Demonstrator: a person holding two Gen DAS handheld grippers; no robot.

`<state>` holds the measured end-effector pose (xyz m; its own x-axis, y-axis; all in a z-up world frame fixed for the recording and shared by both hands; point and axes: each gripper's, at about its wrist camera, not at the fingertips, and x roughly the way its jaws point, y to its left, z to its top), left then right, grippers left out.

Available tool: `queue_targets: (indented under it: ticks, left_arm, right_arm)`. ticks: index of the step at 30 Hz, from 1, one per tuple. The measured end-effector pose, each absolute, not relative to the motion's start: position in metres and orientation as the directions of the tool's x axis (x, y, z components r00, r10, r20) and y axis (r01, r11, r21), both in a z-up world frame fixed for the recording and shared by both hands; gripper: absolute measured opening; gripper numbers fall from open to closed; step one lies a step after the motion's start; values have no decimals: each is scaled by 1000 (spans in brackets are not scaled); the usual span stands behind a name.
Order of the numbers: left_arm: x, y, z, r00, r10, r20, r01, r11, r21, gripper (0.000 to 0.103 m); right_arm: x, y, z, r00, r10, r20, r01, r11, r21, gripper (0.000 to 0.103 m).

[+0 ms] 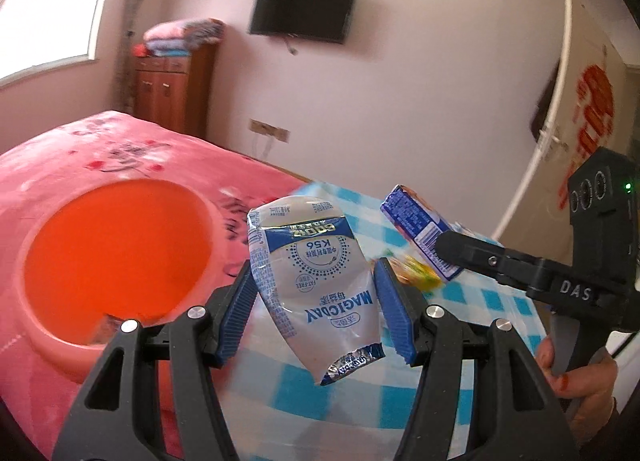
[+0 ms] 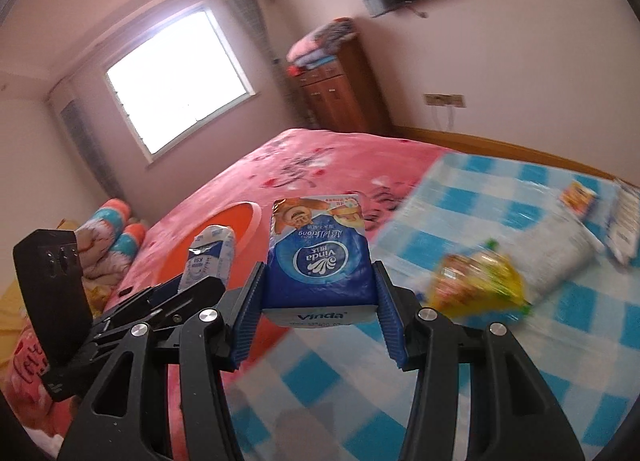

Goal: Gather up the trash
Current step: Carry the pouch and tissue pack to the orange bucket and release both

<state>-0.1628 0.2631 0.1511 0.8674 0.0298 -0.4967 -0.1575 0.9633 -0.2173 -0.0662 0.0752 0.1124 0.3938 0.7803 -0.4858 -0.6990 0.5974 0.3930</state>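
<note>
My left gripper (image 1: 316, 293) is shut on a crumpled white and blue milk pouch (image 1: 312, 277) and holds it in the air, just right of the orange-lined bin (image 1: 116, 253) on the pink bed. My right gripper (image 2: 318, 293) is shut on a blue Vinda tissue pack (image 2: 320, 261) and holds it above the blue checkered cloth (image 2: 560, 341). In the left wrist view the tissue pack (image 1: 416, 229) shows at the right in the other gripper. In the right wrist view the pouch (image 2: 210, 257) and bin (image 2: 224, 245) lie to the left. A yellow snack wrapper (image 2: 480, 285) lies on the cloth.
A small orange packet (image 2: 578, 197) and a white pack (image 2: 624, 229) lie at the cloth's far right. Pillows (image 2: 116, 237) sit at the bed's left. A wooden cabinet (image 1: 172, 89) stands by the far wall under a TV (image 1: 302, 13).
</note>
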Motion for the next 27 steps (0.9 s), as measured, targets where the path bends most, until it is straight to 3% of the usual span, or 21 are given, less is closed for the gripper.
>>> queue_targets:
  ticks: [9,19,20,23,27]
  left_arm:
    - [-179,329,156,853,187,-488,-319,926,-203,60]
    - [-167,372,134,797,248,-550,-417,886,-205,62]
    - [-165,376,130,791,247,-560,-424,881,-209,66]
    - [-164,383,122,774,255,-579,-449,867,-218,81]
    - [-165,385,121,771,270,-576,-457,865,-205,87]
  right_arm:
    - [-77,169,134,277,831,-483,-802,477,360,53]
    - [-75,243,120,210,825,-525,-829,434,351,55]
    - [-73,246,117,213,825,-524,-827,438,353,57]
    - [-69,244,113,220,832,-510,-812,446,377,76]
    - [-67,230,112,274,819,-504,-795,487,361,88]
